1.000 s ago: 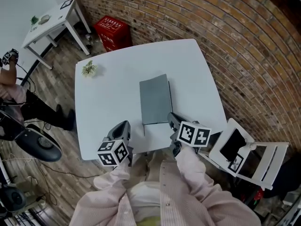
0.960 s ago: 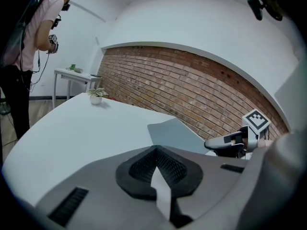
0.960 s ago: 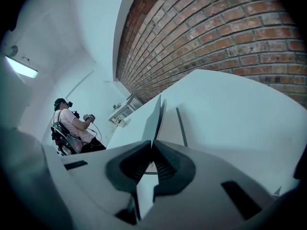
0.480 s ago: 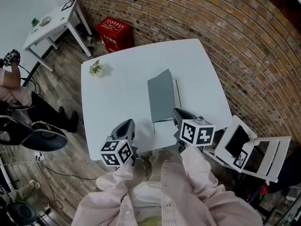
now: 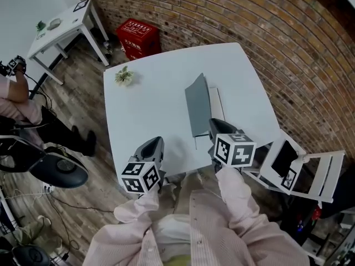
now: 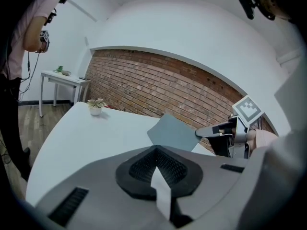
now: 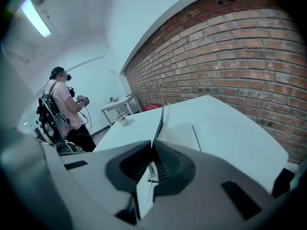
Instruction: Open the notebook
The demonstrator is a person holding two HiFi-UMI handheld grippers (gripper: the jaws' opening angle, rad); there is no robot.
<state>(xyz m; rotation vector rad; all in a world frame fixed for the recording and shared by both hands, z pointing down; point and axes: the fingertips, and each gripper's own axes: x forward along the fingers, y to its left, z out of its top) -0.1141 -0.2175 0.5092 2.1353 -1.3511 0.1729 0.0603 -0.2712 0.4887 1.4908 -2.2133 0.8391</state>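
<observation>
Two grippers sit at the near edge of the white table [image 5: 150, 110], one in each of the wearer's hands. Far left, another person [image 5: 16, 87] stands by a black office chair [image 5: 55, 170], and behind them a small white side table [image 5: 58, 24] stands against the wall. A red crate [image 5: 138, 33] sits on the floor at the foot of the brick wall. On the big table's far left corner is a little potted plant [image 5: 124, 75].

The left gripper [image 5: 155, 146] hangs over the near edge of the table, clenched on nothing, well apart from the notebook [image 5: 197, 101].

That notebook lies right of the table's middle. Its grey cover is raised nearly on edge, hinged along its left side, and the white pages beneath it lie flat and bare. The right gripper [image 5: 215, 125] pinches the near corner of that cover; in its own view the thin edge runs straight in between the closed jaws.

Further right, off the table, stands a white folding chair [image 5: 310, 173].
</observation>
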